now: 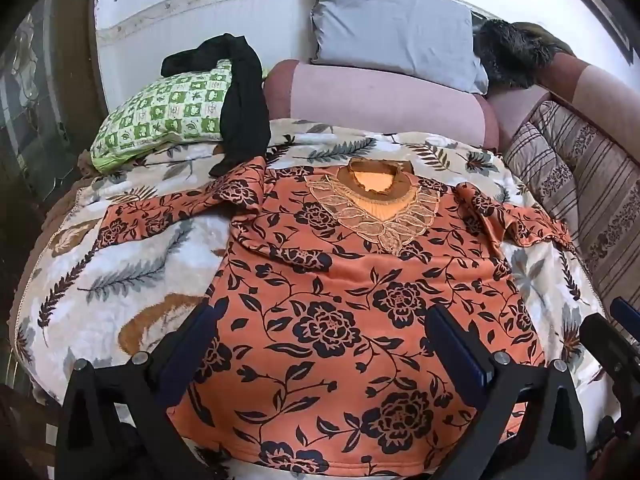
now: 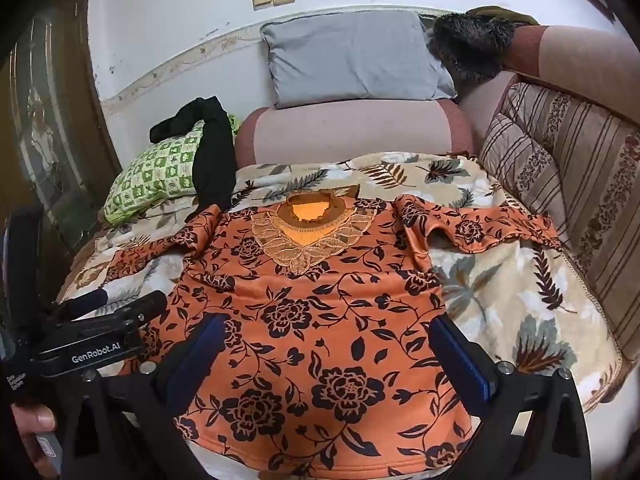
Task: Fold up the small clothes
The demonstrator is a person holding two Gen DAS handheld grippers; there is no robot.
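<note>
Orange floral top [image 1: 352,312] is lying spread flat, front side up, on the leaf-patterned blanket [image 1: 120,264] that is covering the bed. Its lace-trimmed neckline [image 1: 376,200] is pointing away from you, toward the pink bolster [image 1: 384,108], and its hem is sitting nearest your tools. You are seeing both sleeves stretched outward: the left sleeve [image 1: 160,216] is running toward the green checked pillow [image 1: 168,116], while the right sleeve [image 2: 492,224] is reaching toward the striped cushion [image 2: 560,168] and is bunching slightly near the shoulder.

You are holding your left gripper [image 1: 320,344] above the lower part of the top, tilted downward, and its jaws are standing wide apart with nothing between them but the fabric lying below. Your right gripper [image 2: 328,356] is hovering likewise over the hem area, its jaws also spread fully and gripping nothing. In the right wrist view your left gripper is showing at the left edge, just beside the top's left side, with your thumb [image 2: 36,420] resting on its handle.

A black garment [image 1: 240,108] is draping over the green checked pillow, its lower end touching the blanket near the top's left shoulder. A grey pillow [image 1: 396,28] is leaning against the wall behind the bolster, and a dark furry item [image 1: 512,52] is sitting beside it.
</note>
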